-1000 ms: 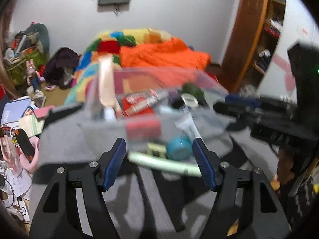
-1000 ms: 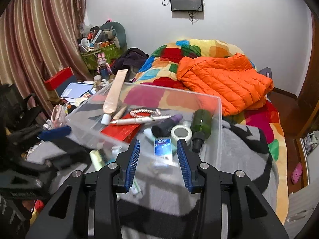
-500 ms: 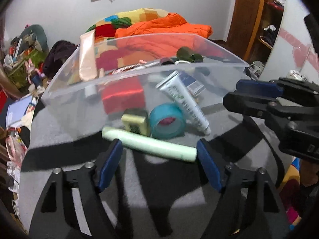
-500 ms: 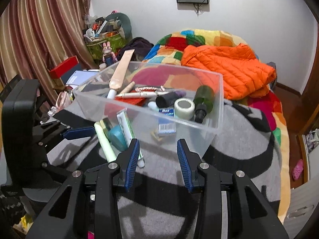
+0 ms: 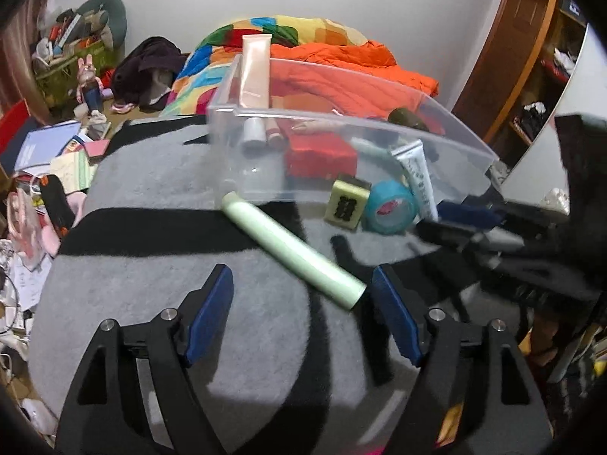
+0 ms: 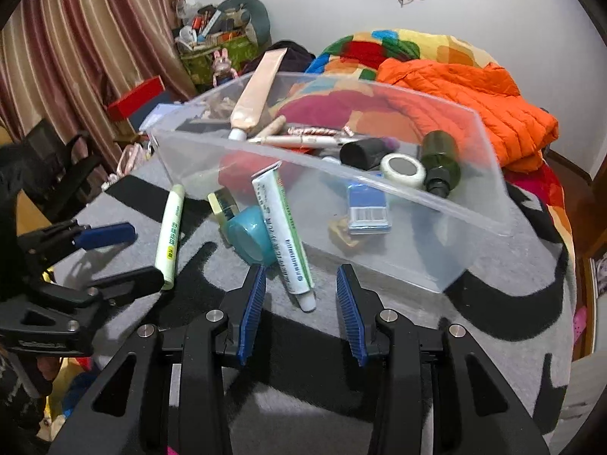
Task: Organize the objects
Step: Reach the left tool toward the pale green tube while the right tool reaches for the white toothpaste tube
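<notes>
A clear plastic bin (image 5: 341,121) (image 6: 436,204) stands on a grey and black blanket and holds several toiletries, among them a peach tube (image 6: 254,94), a green bottle (image 6: 440,163) and a tape roll (image 6: 402,168). A pale green tube (image 5: 292,254) (image 6: 170,231), a white toothpaste tube (image 6: 284,231), a teal round container (image 5: 389,206) (image 6: 250,237) and a small yellow box (image 5: 347,201) lie on the blanket in front of the bin. My left gripper (image 5: 303,314) is open just before the green tube's near end. My right gripper (image 6: 299,309) is open around the toothpaste tube's cap end.
The blanket (image 5: 151,174) covers a raised surface. Behind lies a bed with an orange jacket (image 6: 474,91) and a colourful quilt. Floor clutter, books and a red box (image 6: 136,94) sit at the left by the curtain. A wooden shelf (image 5: 531,38) stands at the right.
Both grippers have drawn back and lower; the bin now sits farther off. The green tube lies slanted toward my left gripper. The toothpaste tube's cap now lies between my right fingers.
</notes>
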Demonstrator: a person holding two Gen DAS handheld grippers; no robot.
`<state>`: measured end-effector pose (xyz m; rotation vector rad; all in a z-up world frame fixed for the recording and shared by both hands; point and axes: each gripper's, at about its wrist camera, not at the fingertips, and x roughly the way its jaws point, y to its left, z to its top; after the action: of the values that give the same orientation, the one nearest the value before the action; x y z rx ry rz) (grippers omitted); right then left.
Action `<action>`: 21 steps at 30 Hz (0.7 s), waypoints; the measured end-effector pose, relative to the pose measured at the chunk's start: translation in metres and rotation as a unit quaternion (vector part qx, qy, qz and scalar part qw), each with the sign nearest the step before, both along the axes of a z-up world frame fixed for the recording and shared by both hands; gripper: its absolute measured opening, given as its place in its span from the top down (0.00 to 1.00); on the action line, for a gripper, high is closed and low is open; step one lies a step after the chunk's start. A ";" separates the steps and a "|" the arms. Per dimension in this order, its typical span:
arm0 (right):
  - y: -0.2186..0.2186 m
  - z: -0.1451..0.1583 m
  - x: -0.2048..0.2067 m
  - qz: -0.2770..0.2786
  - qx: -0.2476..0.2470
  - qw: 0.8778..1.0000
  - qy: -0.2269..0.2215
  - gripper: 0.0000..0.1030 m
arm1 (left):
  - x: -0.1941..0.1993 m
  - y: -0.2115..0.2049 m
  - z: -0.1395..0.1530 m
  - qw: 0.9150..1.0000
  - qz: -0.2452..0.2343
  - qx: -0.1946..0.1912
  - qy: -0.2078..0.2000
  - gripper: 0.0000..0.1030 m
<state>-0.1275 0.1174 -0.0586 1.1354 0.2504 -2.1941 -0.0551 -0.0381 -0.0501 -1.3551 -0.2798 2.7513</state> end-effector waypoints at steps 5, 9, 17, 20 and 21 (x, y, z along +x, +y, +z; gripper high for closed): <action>-0.002 -0.003 0.005 -0.005 0.009 1.000 0.009 0.84 | -0.017 0.007 -0.010 0.999 0.027 -0.025 0.001 0.23; 0.006 0.000 0.011 -0.018 0.003 1.000 0.019 0.84 | -0.009 0.008 -0.013 0.998 0.043 -0.051 0.021 0.34; 0.024 0.001 0.028 -0.015 0.000 1.000 0.018 0.85 | 0.024 -0.003 -0.008 0.999 0.009 -0.032 0.031 0.78; 0.032 0.002 0.035 -0.012 0.003 1.000 0.014 0.86 | 0.039 0.000 -0.007 0.998 -0.016 -0.037 0.038 0.79; 0.034 0.002 0.037 -0.012 0.001 1.000 0.010 0.86 | 0.044 0.002 -0.006 0.998 -0.026 -0.039 0.040 0.79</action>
<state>-0.0906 0.1517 -0.0567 1.1226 0.2492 -2.2282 -0.0111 -0.0364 -0.0564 -1.2461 -0.1311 2.7929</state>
